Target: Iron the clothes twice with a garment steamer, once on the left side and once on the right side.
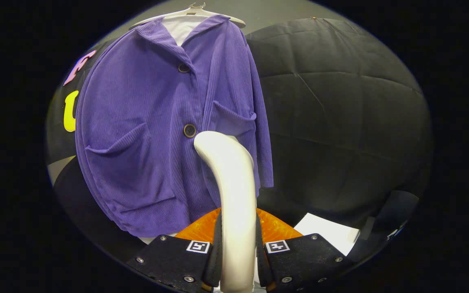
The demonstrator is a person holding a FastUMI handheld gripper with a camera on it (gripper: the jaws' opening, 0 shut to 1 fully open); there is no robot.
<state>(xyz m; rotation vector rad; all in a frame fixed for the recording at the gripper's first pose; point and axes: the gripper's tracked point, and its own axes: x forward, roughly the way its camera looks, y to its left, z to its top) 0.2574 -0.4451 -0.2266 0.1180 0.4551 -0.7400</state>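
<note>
Fingers (218,244) clenched on steamer (234,191), head rising to 12 o'clock. Jacket (149,134) on hanger (193,10) beyond, toward 11 o'clock; steamer head over its lower button (189,130).

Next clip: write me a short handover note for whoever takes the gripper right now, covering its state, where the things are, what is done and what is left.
Gripper: shut on the steamer, both fingers pressing its handle, head raised toward the jacket.
Jacket: purple corduroy, on a hanger ahead of the fingers, buttoned, against the booth's black wall. The steamer's head sits in front of its lower middle, near the second button; contact with the cloth cannot be told.
Done: steamer picked up and brought to the jacket.
Left: how many passes are done cannot be told from this frame; assume left and right both remain.
</note>
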